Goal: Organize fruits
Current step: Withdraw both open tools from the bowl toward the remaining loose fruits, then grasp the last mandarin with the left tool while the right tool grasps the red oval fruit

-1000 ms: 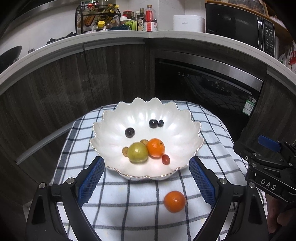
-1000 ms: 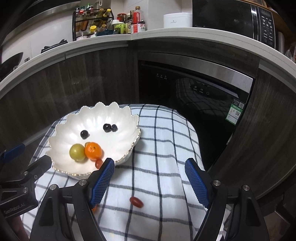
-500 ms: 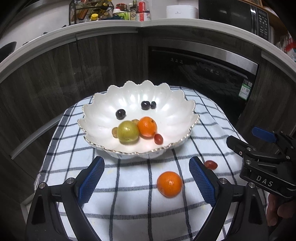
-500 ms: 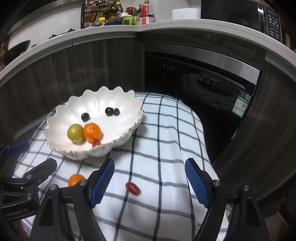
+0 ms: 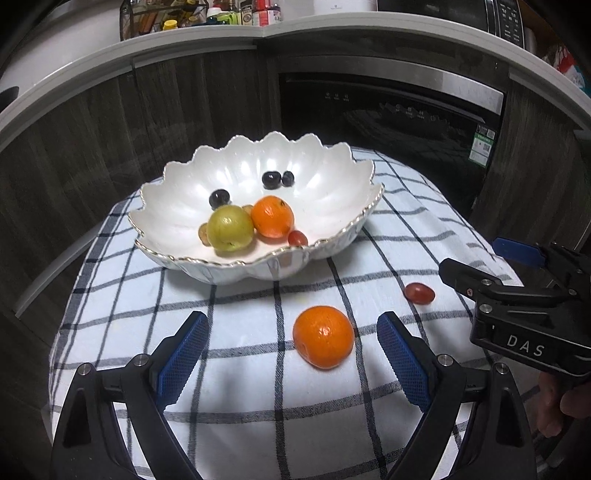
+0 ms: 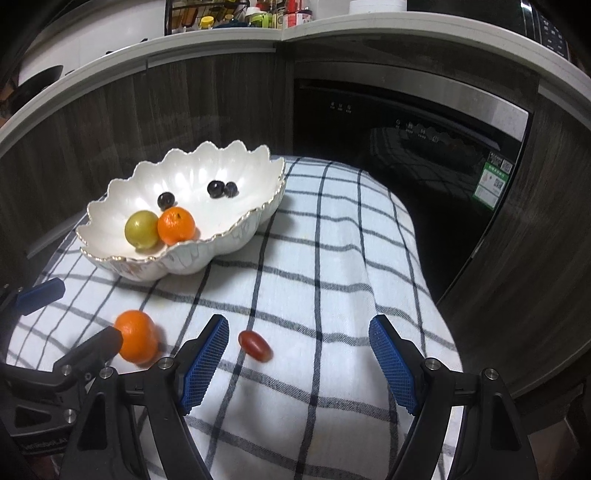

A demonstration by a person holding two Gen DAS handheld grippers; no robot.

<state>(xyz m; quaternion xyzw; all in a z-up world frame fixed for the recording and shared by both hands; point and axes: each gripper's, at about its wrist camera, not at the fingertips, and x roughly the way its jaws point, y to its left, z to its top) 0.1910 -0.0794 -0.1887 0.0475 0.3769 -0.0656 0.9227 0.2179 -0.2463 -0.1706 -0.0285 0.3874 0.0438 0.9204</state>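
Observation:
A white scalloped bowl (image 5: 332,206) sits on a checked cloth (image 5: 236,354) and holds a green fruit (image 5: 229,228), an orange (image 5: 272,216), a red grape tomato (image 5: 297,238) and three dark grapes (image 5: 272,178). A loose orange (image 5: 323,336) lies on the cloth between the fingers of my open left gripper (image 5: 291,360). A loose red grape tomato (image 6: 255,344) lies between the fingers of my open right gripper (image 6: 299,363), near the left finger. In the right wrist view the bowl (image 6: 236,236) stands at the left.
The cloth (image 6: 332,258) covers a small table whose edges drop off on all sides. Dark wooden cabinets and a black oven (image 5: 391,122) stand behind. A counter (image 5: 258,29) with bottles runs above.
Both grippers have drawn back and lowered toward the cloth. The loose orange now lies between the left fingers, and the loose tomato between the right fingers.

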